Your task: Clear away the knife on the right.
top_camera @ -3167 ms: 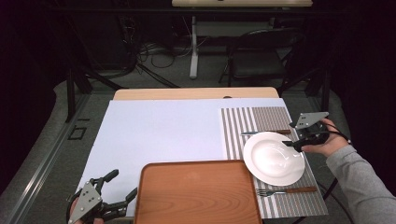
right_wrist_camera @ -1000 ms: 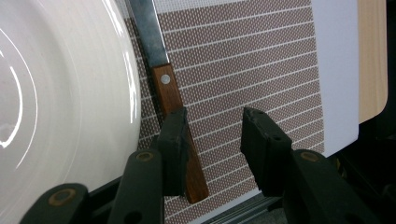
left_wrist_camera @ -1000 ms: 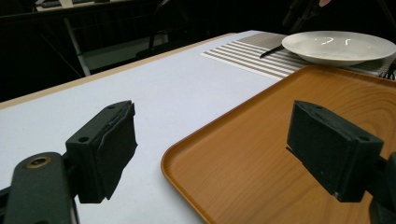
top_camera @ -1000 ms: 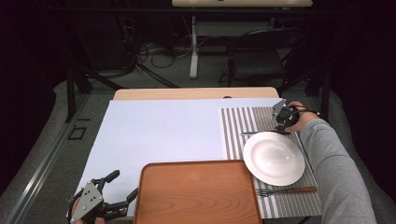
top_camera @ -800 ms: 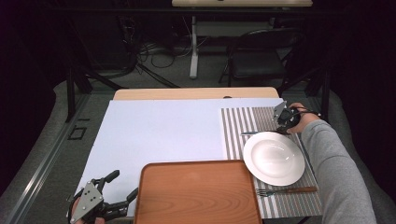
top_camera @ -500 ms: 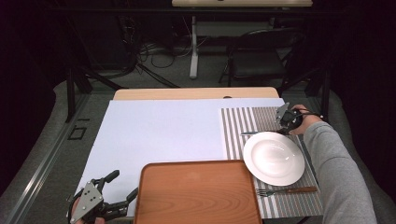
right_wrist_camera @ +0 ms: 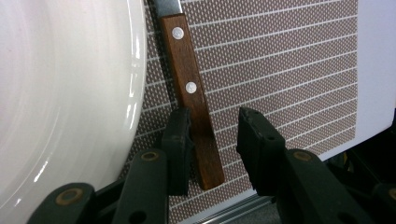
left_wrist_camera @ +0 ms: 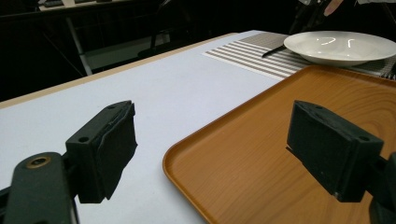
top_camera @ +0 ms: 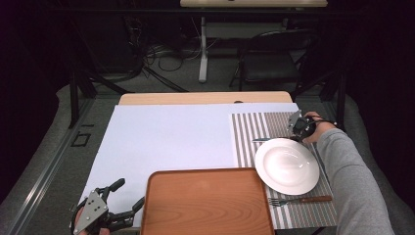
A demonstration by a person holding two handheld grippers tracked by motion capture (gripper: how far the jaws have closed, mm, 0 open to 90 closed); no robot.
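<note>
My right gripper narrowed astride the wooden-handled knife, one pad touching, not clamped, knife on the striped placemat beside the white plate, my left gripper wide, empty, at the orange tray

The right gripper has left the white round ceramic plate's right edge and now sits at its far rim, jaws straddling the wooden-handled knife, not yet pressing it.
</note>
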